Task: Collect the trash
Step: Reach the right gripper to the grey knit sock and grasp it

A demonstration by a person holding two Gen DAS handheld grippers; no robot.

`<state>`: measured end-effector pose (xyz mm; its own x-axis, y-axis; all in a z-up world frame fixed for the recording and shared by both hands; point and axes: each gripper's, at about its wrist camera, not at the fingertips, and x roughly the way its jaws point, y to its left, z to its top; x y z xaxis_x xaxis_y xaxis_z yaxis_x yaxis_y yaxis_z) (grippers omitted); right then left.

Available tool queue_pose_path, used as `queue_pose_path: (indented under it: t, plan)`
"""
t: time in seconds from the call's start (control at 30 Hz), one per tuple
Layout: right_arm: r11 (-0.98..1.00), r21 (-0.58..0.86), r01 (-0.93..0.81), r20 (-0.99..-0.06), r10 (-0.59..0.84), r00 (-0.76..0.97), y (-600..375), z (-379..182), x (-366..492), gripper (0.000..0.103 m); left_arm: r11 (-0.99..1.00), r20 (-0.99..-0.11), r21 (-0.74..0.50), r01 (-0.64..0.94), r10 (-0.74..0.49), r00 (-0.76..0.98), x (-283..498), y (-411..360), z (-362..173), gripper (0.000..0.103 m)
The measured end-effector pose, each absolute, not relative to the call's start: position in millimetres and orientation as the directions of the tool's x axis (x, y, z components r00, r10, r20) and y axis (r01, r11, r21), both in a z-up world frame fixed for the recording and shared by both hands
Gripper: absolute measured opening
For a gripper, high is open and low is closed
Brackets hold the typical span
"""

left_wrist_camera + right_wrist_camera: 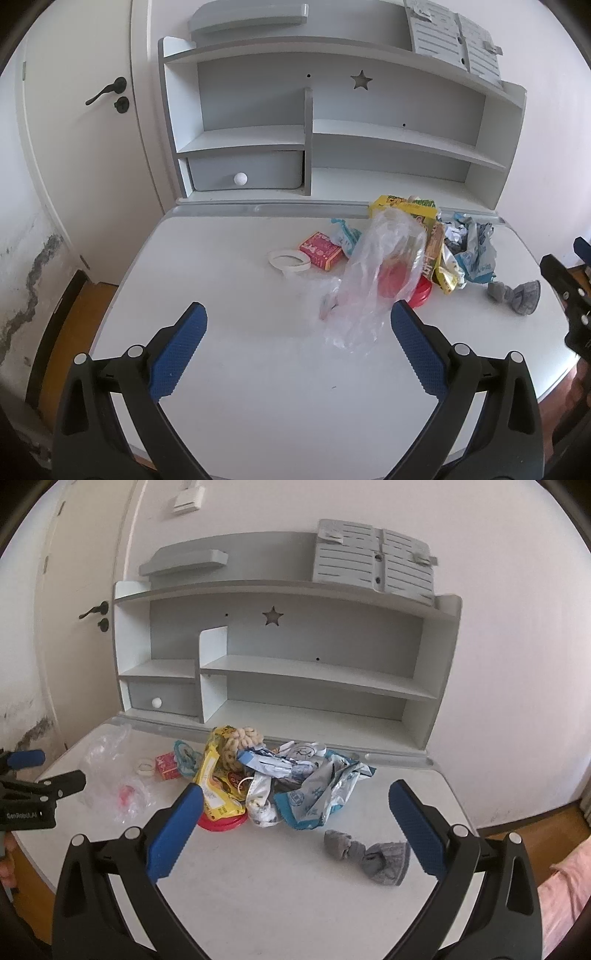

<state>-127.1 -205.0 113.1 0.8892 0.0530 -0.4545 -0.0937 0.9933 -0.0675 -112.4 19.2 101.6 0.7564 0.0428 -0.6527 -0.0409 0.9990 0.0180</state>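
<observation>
A pile of trash lies on the white desk (240, 369): a clear plastic bag (373, 273), a red lid (421, 293), a yellow wrapper (218, 786), crumpled blue-white wrappers (317, 786), a small red box (320, 251), a white tape ring (289, 260) and a grey sock (373, 853). My left gripper (298, 325) is open and empty, just in front of the plastic bag. My right gripper (295, 805) is open and empty, in front of the wrappers. The left gripper also shows in the right wrist view (44, 771).
A grey-white shelf unit (332, 140) with a drawer (245, 173) stands at the back of the desk. A door (85, 129) is at the left. The desk's front edge is rounded, with wooden floor (74, 332) below.
</observation>
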Motion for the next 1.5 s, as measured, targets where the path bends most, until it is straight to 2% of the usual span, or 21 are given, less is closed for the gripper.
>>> queue_pose_path:
  t: [0.1, 0.37, 0.67, 0.83, 1.5]
  plan:
    - [0.992, -0.015, -0.128, -0.488, 0.105, 0.867, -210, 105, -123, 0.097, 0.999, -0.659, 0.025, -0.049, 0.053, 0.75, -112, 37, 99, 0.097]
    - [0.992, 0.075, -0.101, -0.535, 0.125, 0.835, -223, 86, -115, 0.097, 0.998, -0.686, -0.004, -0.068, 0.046, 0.726, -91, 48, 87, 0.097]
    - [0.997, 0.054, -0.061, -0.566, 0.081, 0.82, -226, 74, -97, 0.097, 0.997, -0.68, -0.044, -0.063, 0.016, 0.733, -69, 59, 95, 0.097]
    - [0.996, 0.074, -0.057, -0.564, 0.089, 0.821, -229, 73, -93, 0.097, 0.996, -0.645, -0.078, -0.043, -0.017, 0.764, -72, 57, 115, 0.097]
    - [0.993, 0.102, -0.061, -0.487, 0.103, 0.867, -239, 97, -146, 0.097, 0.998, -0.58, -0.028, 0.06, -0.065, 0.812, -132, 19, 151, 0.097]
